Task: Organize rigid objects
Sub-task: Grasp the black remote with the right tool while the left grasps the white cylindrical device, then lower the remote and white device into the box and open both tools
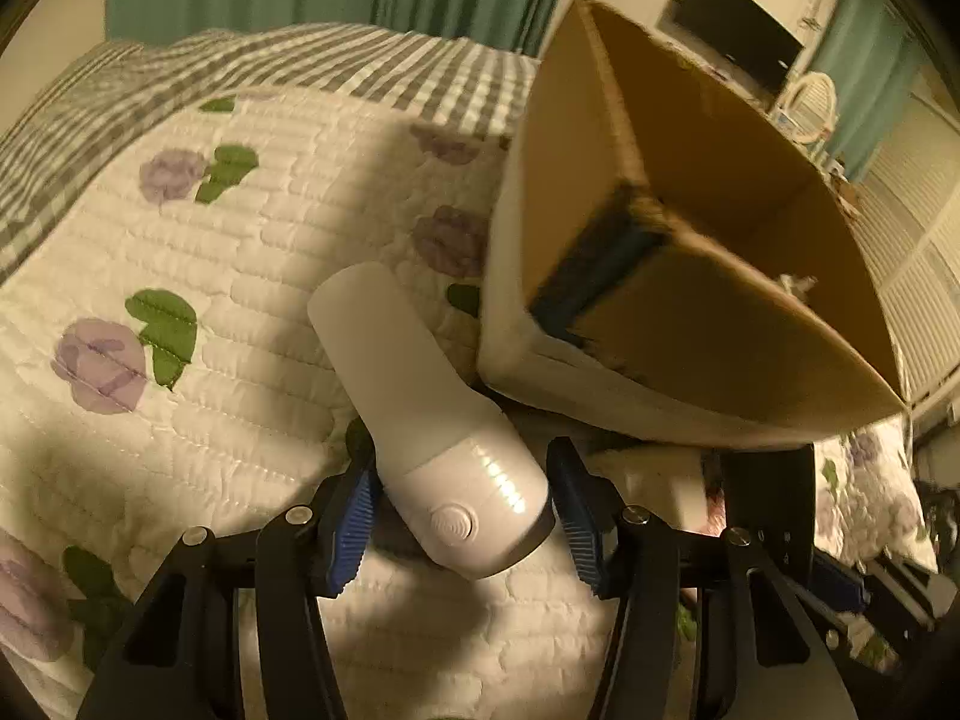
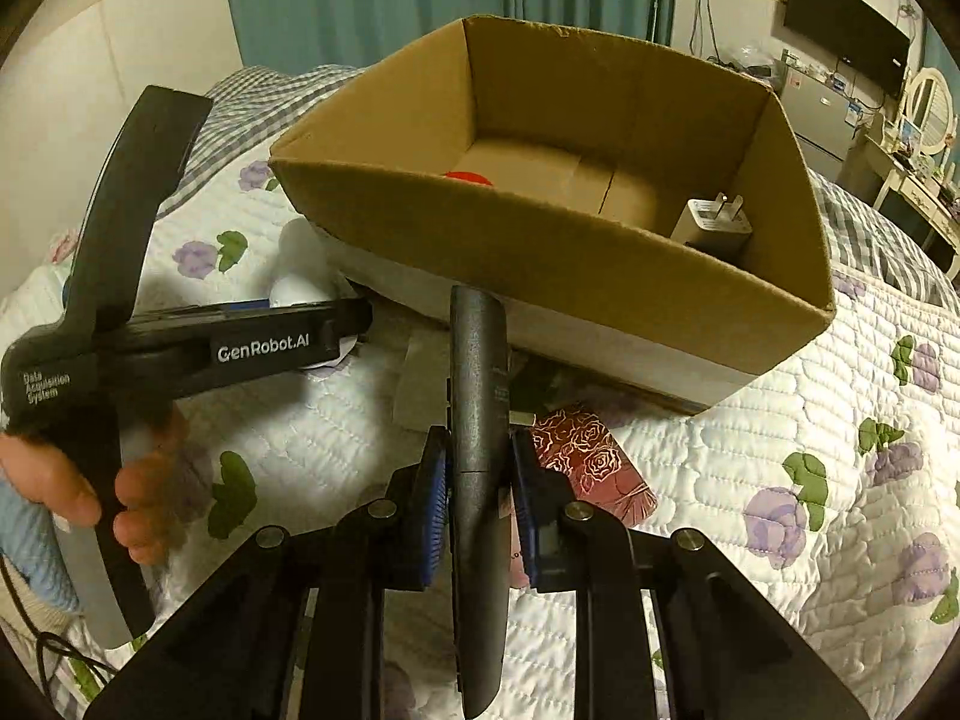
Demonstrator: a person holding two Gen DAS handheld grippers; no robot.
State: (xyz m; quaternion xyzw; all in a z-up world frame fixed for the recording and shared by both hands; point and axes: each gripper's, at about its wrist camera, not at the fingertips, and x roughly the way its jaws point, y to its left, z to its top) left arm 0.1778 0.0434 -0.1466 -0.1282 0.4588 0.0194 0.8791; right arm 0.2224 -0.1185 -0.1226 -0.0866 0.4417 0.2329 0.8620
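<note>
My left gripper (image 1: 462, 516) is shut on a white handheld device (image 1: 432, 432) with a round button, held above the quilt just left of an open cardboard box (image 1: 690, 300). My right gripper (image 2: 478, 498) is shut on a long black remote-like bar (image 2: 477, 450), pointing at the near wall of the box (image 2: 540, 252). Inside the box lie a white plug adapter (image 2: 714, 222) and a red object (image 2: 468, 178), mostly hidden by the wall. The left gripper body (image 2: 180, 348) shows at the left of the right wrist view.
The box sits on a bed with a white floral quilt (image 2: 780, 450). A dark red rose-patterned card (image 2: 594, 462) and a grey flat piece (image 2: 420, 384) lie by the box's front. A checked blanket (image 1: 240, 72), green curtains, a TV and a dresser are behind.
</note>
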